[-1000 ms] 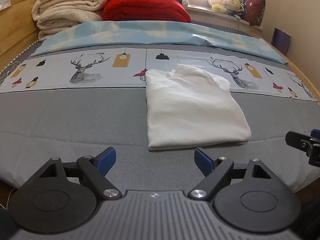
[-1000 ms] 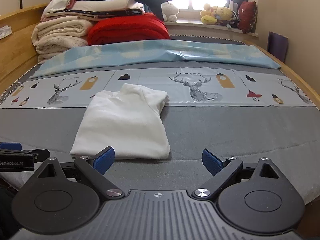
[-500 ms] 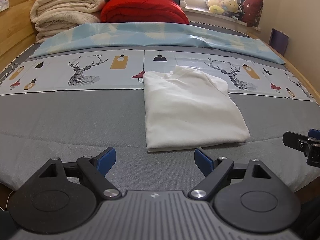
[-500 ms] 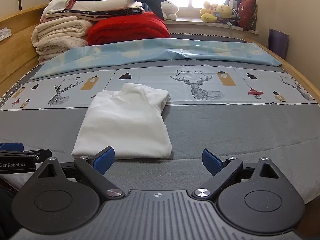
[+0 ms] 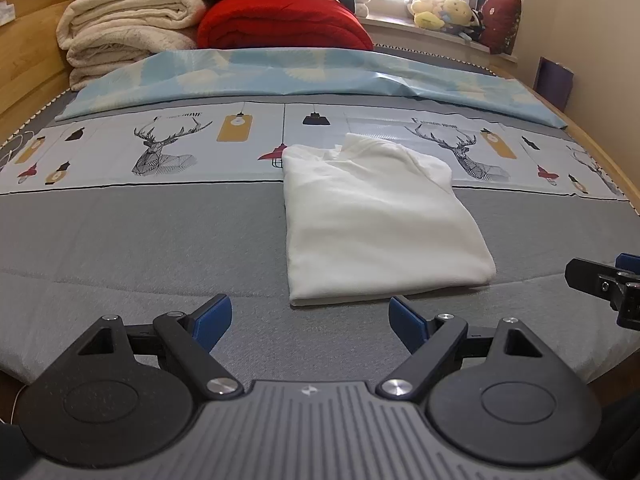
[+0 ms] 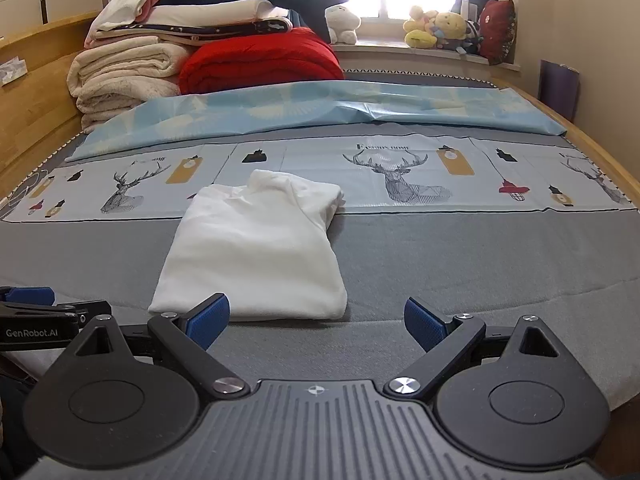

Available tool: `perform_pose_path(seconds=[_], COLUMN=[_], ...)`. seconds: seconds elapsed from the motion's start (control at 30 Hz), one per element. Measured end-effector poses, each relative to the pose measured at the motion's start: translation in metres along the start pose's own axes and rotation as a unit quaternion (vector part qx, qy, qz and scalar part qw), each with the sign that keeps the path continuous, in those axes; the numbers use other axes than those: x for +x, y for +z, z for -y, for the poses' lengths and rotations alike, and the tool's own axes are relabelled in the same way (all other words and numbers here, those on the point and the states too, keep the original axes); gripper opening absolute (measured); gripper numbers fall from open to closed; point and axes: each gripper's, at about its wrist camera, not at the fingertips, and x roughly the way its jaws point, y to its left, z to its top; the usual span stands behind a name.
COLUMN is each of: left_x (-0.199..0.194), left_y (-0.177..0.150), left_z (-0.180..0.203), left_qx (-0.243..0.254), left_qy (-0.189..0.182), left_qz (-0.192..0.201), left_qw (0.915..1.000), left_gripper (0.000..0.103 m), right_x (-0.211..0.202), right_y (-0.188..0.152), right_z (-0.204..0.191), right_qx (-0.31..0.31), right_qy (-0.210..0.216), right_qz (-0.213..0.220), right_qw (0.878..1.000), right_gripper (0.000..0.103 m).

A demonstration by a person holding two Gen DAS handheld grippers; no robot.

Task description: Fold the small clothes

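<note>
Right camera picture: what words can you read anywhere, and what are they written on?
"GenRobot.AI": white letters on the side of the left gripper, at the picture's left edge.
Dark lettering above the deer head on the printed bedsheet: too blurred to read for sure.
Nothing is written on the white folded garment.

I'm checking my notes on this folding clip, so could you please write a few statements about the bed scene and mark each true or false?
1. The white garment lies folded on the grey bedspread. True.
2. The left tongs are shut on the garment. False: they are open and hold nothing, just short of its near edge.
3. The right tongs are open. True.
4. The red quilt lies on top of the garment. False: it sits at the far end of the bed, beside the cream blankets.
5. Plush toys sit on the windowsill. True.
</note>
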Motion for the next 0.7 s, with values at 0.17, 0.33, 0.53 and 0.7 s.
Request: perform_pose_path(seconds=[0.17, 0.33, 0.53, 0.7], left_x=[0.0001, 0.0002, 0.0004, -0.0003], left_y=[0.0002, 0.0007, 0.001, 0.0004], left_z=[0.0003, -0.0003, -0.0007, 0.0004], left_qx=[0.001, 0.001, 0.002, 0.003], left_qy=[0.0, -0.001, -0.002, -0.003], left_qz=[0.0, 0.001, 0.002, 0.003], left_qw=[1.0, 1.0, 1.0, 1.0], left_gripper=[0.089, 0.089, 0.089, 0.09], right_x=[-0.0002, -0.0002, -0.0002, -0.0002], right_y=[0.0006, 0.0006, 0.0005, 0.0006], right_z=[-0.0003, -0.0003, -0.0002, -0.0005], right_qx=[0.0, 0.0, 0.0, 0.0], right_qy=[0.001, 0.001, 0.001, 0.001], right_qz=[0.0, 0.001, 0.001, 0.001], right_qw=[1.0, 1.0, 1.0, 1.0], right_gripper=[0.094, 0.094, 0.094, 0.095])
